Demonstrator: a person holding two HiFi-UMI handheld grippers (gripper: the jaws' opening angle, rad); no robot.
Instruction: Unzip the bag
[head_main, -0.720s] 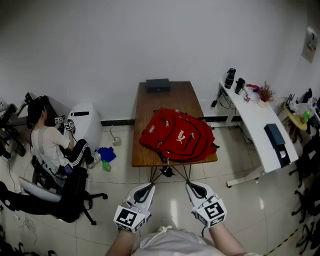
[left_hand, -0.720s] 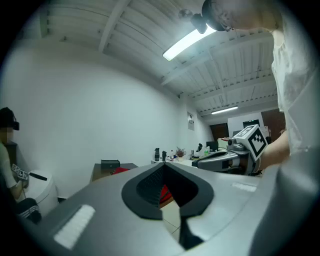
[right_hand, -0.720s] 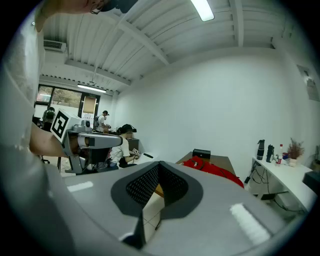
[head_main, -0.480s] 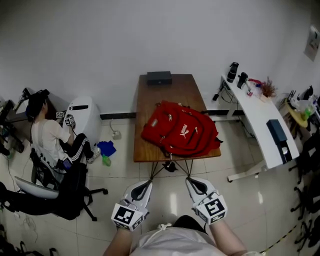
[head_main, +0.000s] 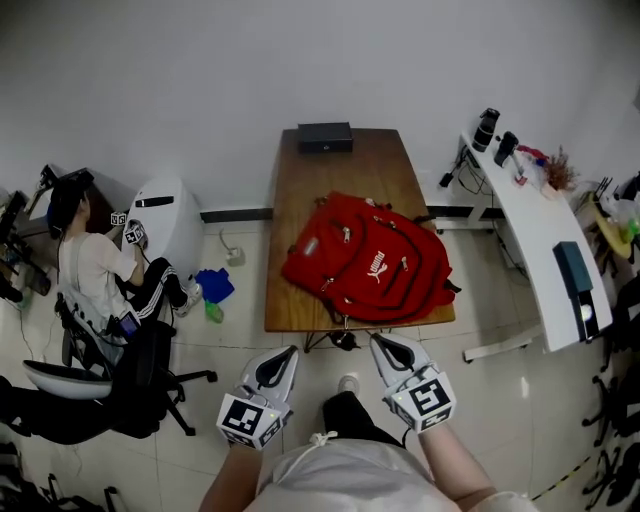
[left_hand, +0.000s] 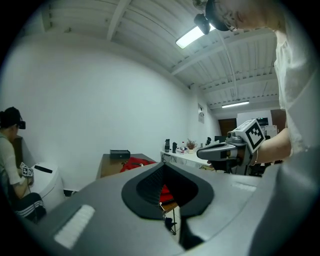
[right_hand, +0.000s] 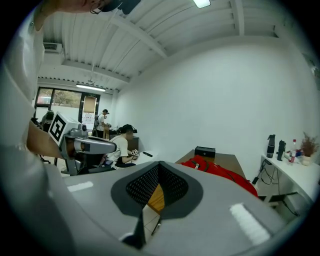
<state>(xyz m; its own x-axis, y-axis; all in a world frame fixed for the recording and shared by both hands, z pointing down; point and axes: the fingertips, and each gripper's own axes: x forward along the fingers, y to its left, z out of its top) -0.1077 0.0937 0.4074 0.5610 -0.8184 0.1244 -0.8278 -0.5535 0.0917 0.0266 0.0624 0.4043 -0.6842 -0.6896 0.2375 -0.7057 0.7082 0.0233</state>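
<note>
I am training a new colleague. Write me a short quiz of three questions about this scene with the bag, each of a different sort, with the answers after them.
1. True or false: the red backpack lies on the brown table.
2. What stands at the table's far end? A) a black box B) a lamp C) a cup
3. Fill in: the left gripper and the right gripper both have their fingers ____.

Key
1. True.
2. A.
3. Shut. Both grippers are short of the table's near edge and neither touches the backpack.
</note>
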